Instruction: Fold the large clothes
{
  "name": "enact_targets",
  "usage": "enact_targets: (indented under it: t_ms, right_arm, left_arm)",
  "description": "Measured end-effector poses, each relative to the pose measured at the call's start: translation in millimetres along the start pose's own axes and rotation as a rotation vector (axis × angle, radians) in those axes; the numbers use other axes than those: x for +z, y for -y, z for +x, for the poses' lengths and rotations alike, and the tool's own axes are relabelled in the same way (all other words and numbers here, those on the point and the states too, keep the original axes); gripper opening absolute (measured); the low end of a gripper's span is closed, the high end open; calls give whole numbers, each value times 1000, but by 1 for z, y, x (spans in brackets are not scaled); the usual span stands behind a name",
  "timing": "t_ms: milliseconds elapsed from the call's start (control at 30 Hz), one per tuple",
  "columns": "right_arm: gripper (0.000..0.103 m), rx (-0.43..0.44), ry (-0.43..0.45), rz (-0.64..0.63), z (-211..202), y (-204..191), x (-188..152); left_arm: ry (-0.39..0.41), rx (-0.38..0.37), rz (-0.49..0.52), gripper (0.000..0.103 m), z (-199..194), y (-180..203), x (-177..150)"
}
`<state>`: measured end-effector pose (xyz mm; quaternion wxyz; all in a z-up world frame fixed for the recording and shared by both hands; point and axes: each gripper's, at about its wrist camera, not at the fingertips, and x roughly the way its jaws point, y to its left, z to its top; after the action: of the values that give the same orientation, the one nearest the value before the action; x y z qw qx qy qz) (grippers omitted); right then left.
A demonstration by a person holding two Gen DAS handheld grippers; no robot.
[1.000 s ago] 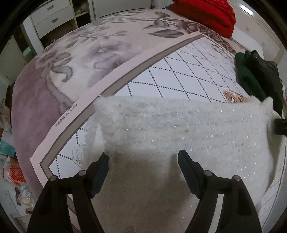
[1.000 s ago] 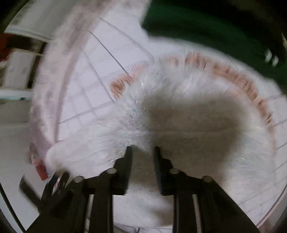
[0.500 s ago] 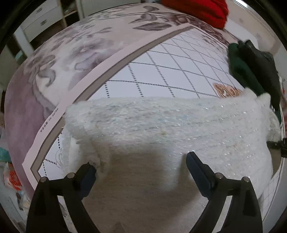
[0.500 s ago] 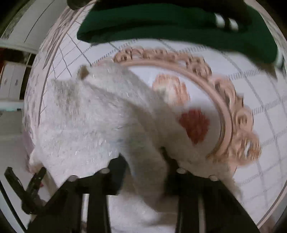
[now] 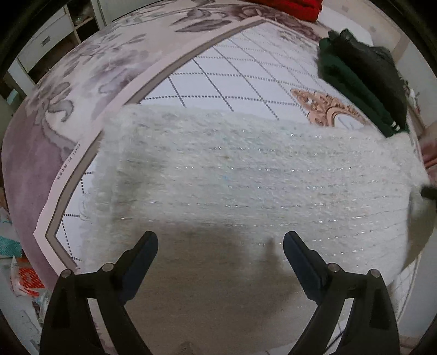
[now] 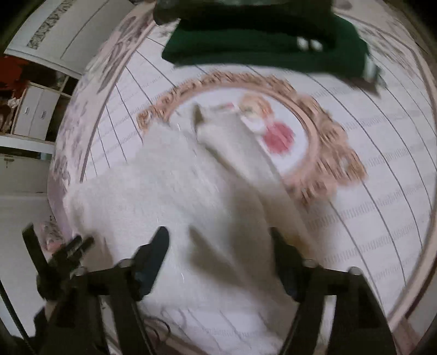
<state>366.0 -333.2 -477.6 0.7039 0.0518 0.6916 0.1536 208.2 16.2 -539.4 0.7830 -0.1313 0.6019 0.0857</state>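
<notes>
From the left wrist camera, the left gripper (image 5: pixel 220 244) hangs over the near part of a fuzzy white sweater (image 5: pixel 245 174), its fingers (image 5: pixel 144 251) spread wide and holding nothing. The sweater lies flat on a patterned bedspread (image 5: pixel 114 60), folded into a broad band whose long axis runs left to right across the view, directly ahead of the fingers. A dark green garment (image 5: pixel 352 82) sits well beyond its far right corner, and a red garment (image 5: pixel 289 6) shows at the top edge. A line of small print runs along the bedspread's pale border at the left, too small to read.

From the right wrist camera, which is motion-blurred, the right gripper (image 6: pixel 220 245) is also spread apart, gripping nothing. A raised ridge of the white sweater (image 6: pixel 174 185) runs forward between its fingers toward a corner lying on the bedspread's round medallion (image 6: pixel 314 153). The green garment (image 6: pixel 262 41) lies farther ahead. This gripper looks nearer to the loose right end, so smoothing or folding that end probably falls to it.
</notes>
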Motion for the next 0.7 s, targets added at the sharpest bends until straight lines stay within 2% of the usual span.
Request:
enact_targets:
  t_ms: [67,133,167,200,300,333,367,433,467,533,567,600,667,700]
  right_arm:
    - [15,22,-20,10,18,-2,21]
    - [17,-17,37,-40,12,-23,30]
    - [17,4,91,-82,1,-39,33]
    - [17,56,165,-100,-20,-54,32]
    - [17,280,281,-59,-53,-55,36]
    - [17,340,305,-34,-54,-52,40]
    - [17,364,313,-6,-48,-50,46]
    - [17,293,317,59,-27,-38,64]
    - [17,209,297,71,-10,-32,73]
    - [22,93,185,131,28,-18,88]
    - [22,77,132,168,43,-11,92]
    - [28,73,119,186,46,-10,93]
    - [38,55,176,172,26,-20,88]
    - [45,17,223,142,10,-30,81]
  left_arm:
    - [0,15,7,94,7,6,1]
    - [2,23,22,94,12,10,1]
    - [2,29,32,94,15,12,1]
    - [-5,34,37,94,18,13,0]
    - [-42,51,51,94,33,13,-6]
    - [-45,55,59,94,36,12,-9]
    - [-30,48,60,94,36,11,-11]
    - [-23,40,58,95,35,10,-12]
    - [-22,36,53,95,35,9,-11]
    - [-24,26,35,96,36,7,-10]
    - [-26,20,24,96,36,6,-9]
    - [-26,17,19,96,35,5,-9]
    - [-27,13,10,96,34,4,-7]
    - [-28,11,7,96,35,3,-7]
